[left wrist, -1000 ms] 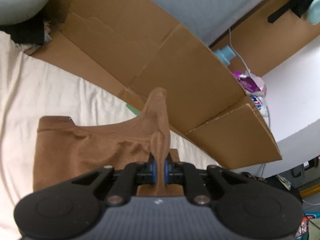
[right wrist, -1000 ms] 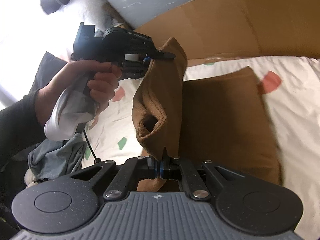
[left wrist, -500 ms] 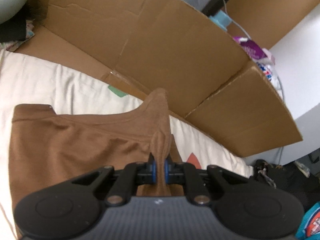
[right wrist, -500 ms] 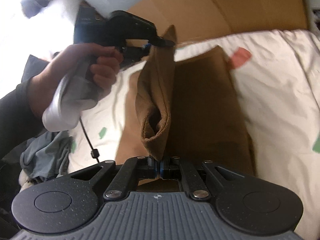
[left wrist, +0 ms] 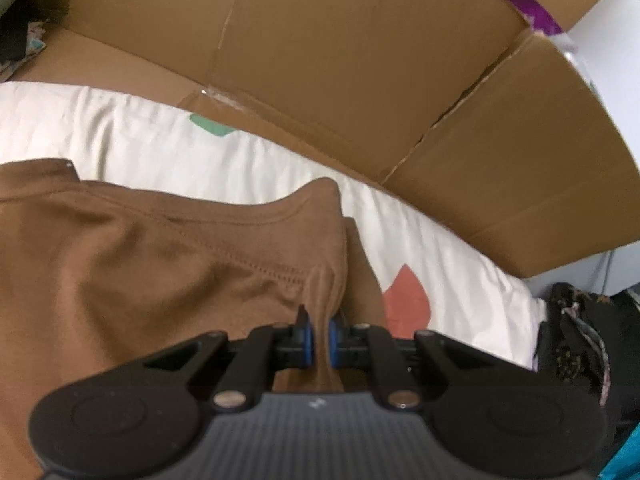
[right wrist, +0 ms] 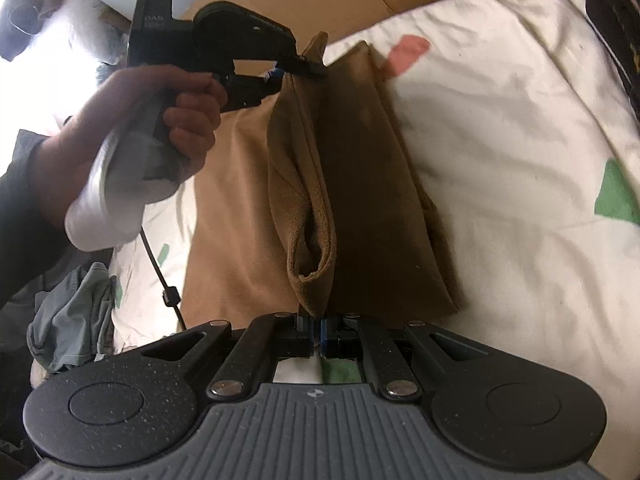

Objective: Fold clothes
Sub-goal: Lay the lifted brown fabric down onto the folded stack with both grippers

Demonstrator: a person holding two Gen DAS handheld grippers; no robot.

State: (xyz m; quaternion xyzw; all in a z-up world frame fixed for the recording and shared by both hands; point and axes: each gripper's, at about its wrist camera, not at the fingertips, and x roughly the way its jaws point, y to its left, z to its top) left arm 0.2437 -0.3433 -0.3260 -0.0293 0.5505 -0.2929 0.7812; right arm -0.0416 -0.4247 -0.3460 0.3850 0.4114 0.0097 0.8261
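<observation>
Left wrist view: left gripper [left wrist: 319, 338] has its blue-padded fingers [left wrist: 306, 340] pressed onto a bunched fold of the brown garment [left wrist: 160, 264]. Cloth rises between the fingers and peaks just ahead of them. The rest of the garment spreads to the left of the fingers, hem stitching visible, lying on the white bedsheet [left wrist: 120, 136]. Ahead of the fingertips, beyond the sheet, stands a cardboard panel [left wrist: 340, 60]. A red patch [left wrist: 406, 300] on the sheet sits just right of the fingers.

Right wrist view: right gripper [right wrist: 318, 330] pinches the near edge of the brown garment [right wrist: 380, 200]; fingers [right wrist: 304, 330] nearly closed with thin cloth between them. Directly ahead, a raised fold runs from these fingers up to the left gripper [right wrist: 304, 68], held by the left hand [right wrist: 168, 120], clamped on the far end of the same fold. Lower layers lie flat on the sheet [right wrist: 520, 140] either side of the fold. Grey clothing [right wrist: 72, 320] lies well left of the fingers.
</observation>
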